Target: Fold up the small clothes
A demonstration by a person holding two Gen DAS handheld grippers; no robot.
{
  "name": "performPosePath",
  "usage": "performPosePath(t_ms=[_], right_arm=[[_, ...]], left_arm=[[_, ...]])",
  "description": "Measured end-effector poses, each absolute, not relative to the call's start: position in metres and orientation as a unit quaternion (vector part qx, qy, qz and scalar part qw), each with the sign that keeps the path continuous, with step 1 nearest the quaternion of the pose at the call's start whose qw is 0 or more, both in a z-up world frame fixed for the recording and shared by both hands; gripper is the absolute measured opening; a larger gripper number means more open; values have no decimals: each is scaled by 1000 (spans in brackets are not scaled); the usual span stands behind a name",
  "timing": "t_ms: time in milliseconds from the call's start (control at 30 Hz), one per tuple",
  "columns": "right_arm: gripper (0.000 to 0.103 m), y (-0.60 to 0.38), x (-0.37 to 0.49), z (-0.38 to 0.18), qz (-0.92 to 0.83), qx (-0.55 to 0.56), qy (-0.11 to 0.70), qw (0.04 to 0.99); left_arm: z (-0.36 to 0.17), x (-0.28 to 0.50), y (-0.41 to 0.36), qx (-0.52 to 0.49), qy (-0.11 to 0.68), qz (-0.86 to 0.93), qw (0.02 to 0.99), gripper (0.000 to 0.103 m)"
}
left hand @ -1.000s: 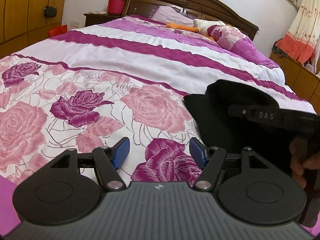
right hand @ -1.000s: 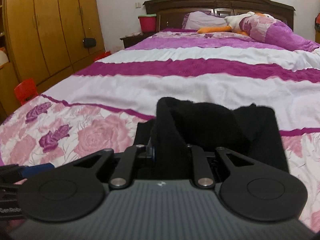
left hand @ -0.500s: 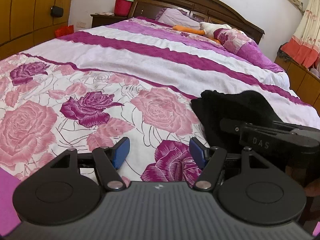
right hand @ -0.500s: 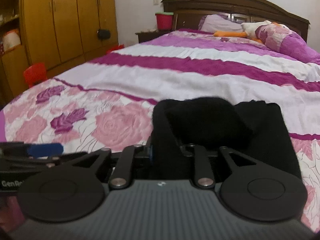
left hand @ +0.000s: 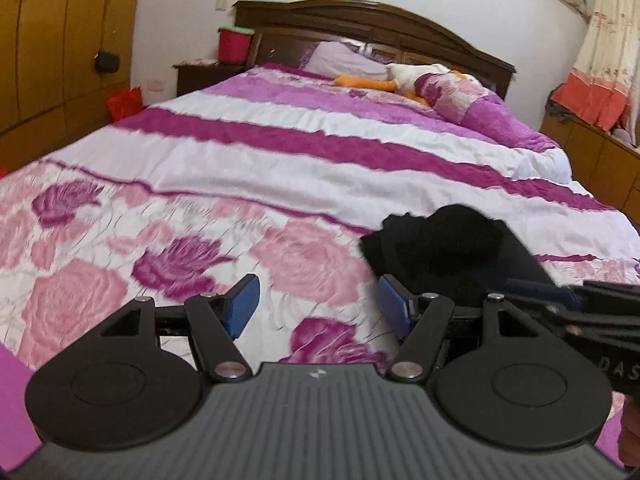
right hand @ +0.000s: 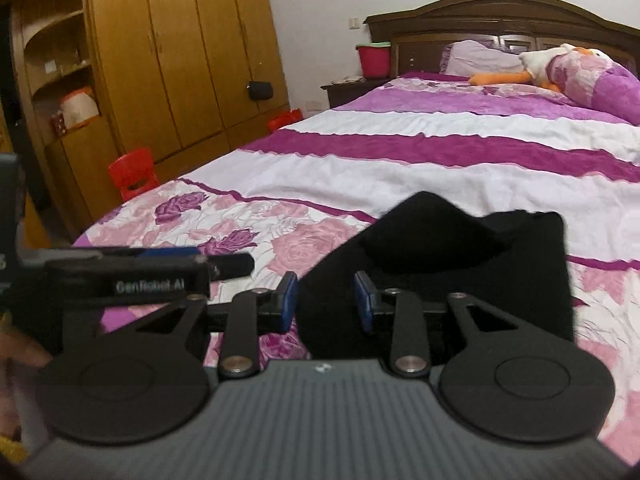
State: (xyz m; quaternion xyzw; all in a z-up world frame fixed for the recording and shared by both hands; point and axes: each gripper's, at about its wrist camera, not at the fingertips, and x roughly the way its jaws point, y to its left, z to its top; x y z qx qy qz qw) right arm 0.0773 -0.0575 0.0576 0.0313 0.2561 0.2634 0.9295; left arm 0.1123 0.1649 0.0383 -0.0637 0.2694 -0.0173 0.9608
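Observation:
A small black garment (right hand: 440, 264) lies folded on the flowered bedspread (right hand: 320, 196), with a raised hump at its middle. My right gripper (right hand: 326, 302) is low over its near edge and its jaws are opening. The cloth shows between the blue pads (right hand: 289, 300), which stand apart from it. In the left wrist view the same black garment (left hand: 440, 248) lies right of my left gripper (left hand: 316, 308). That gripper stands open over the rose pattern with nothing between its fingers. The right gripper's fingers (left hand: 536, 289) reach in from the right edge.
The bedspread (left hand: 280, 168) stretches far ahead to pillows and a plush duck (left hand: 404, 76) by the headboard (left hand: 360, 20). A wooden wardrobe (right hand: 180, 60) and a red stool (right hand: 134, 172) stand left of the bed. A red bucket (left hand: 235, 44) sits on the nightstand.
The right gripper's jaws, shut on the black cloth before, have parted, and it has drawn back. The garment has sunk onto the bed. The left gripper has lifted a little, still open.

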Motion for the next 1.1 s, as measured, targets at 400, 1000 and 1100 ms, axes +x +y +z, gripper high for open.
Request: performPosePath(t_ms=[400, 1000, 1100], right_arm=[[34, -132, 86, 46, 159, 50, 267, 949], [61, -173, 107, 11, 153, 128, 275, 940], [68, -182, 113, 7, 168, 173, 283, 928]], left_arm=[[29, 178, 89, 2, 291, -68, 954, 71], [0, 240, 143, -123, 346, -29, 930, 71], [-1, 225, 149, -179, 364, -83, 910, 71]])
